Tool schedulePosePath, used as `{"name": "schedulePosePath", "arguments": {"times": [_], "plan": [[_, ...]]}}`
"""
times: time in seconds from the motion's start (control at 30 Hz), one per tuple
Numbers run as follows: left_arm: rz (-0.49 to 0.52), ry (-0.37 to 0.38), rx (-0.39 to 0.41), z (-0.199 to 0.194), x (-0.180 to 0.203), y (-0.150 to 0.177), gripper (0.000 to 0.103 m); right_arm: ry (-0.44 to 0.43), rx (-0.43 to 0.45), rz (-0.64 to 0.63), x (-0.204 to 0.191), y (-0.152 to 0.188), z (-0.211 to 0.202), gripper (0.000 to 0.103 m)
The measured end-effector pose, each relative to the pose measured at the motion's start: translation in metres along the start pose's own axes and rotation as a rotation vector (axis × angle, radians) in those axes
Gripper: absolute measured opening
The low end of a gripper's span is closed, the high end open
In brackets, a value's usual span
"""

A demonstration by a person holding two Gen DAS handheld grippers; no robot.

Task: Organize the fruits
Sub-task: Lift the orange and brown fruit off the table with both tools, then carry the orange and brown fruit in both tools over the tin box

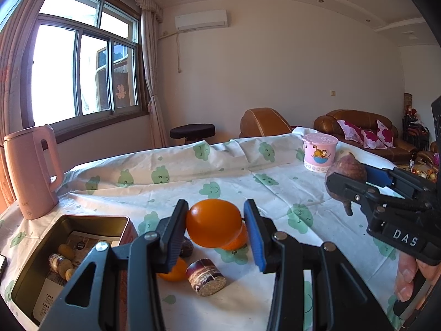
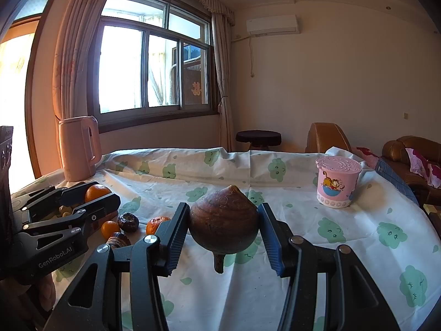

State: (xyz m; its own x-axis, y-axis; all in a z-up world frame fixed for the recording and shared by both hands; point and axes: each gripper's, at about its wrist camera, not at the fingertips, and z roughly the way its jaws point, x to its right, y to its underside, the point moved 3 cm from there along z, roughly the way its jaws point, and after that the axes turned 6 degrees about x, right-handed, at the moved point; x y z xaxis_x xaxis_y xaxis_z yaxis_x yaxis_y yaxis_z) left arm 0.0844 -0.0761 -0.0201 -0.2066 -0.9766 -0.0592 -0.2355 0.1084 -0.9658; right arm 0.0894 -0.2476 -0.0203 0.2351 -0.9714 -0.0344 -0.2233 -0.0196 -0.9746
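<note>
My left gripper (image 1: 216, 224) is shut on an orange (image 1: 213, 222) and holds it above the tablecloth; it also shows in the right wrist view (image 2: 91, 197). My right gripper (image 2: 223, 224) is shut on a brown root vegetable (image 2: 223, 220), held off the table; it also shows in the left wrist view (image 1: 346, 171). More oranges (image 2: 157, 224) and a small one (image 2: 109, 229) lie on the cloth. An open metal tin (image 1: 41, 262) with small items sits at the left.
A pink kettle (image 1: 30, 171) stands at the table's left. A pink lidded cup (image 2: 337, 182) stands at the far right. A dark dried fruit (image 2: 128, 221) and a brown cylindrical piece (image 1: 205, 275) lie near the oranges. Sofas stand beyond the table.
</note>
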Motion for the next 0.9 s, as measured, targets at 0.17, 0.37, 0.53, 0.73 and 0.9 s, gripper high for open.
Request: {"name": "schedulePosePath", "arguments": {"times": [0.17,0.37,0.53,0.73,0.9], "plan": [[-0.007,-0.004,-0.003,0.0,-0.001,0.0,0.043,0.007,-0.003,-0.009,-0.001,0.001,0.0,0.053],[-0.016,-0.007,-0.008,-0.002,-0.004,0.0,0.043,0.0,-0.002,-0.021,-0.005,0.0,0.001,0.053],[-0.022,-0.012,-0.014,-0.005,-0.008,0.002,0.043,-0.013,-0.002,-0.03,-0.013,0.001,0.002,0.053],[-0.033,-0.027,-0.02,-0.01,-0.016,0.004,0.043,-0.038,-0.002,-0.043,-0.025,0.0,0.004,0.053],[-0.042,-0.04,-0.023,-0.014,-0.024,0.005,0.043,-0.063,-0.003,-0.051,-0.036,0.0,0.007,0.053]]}}
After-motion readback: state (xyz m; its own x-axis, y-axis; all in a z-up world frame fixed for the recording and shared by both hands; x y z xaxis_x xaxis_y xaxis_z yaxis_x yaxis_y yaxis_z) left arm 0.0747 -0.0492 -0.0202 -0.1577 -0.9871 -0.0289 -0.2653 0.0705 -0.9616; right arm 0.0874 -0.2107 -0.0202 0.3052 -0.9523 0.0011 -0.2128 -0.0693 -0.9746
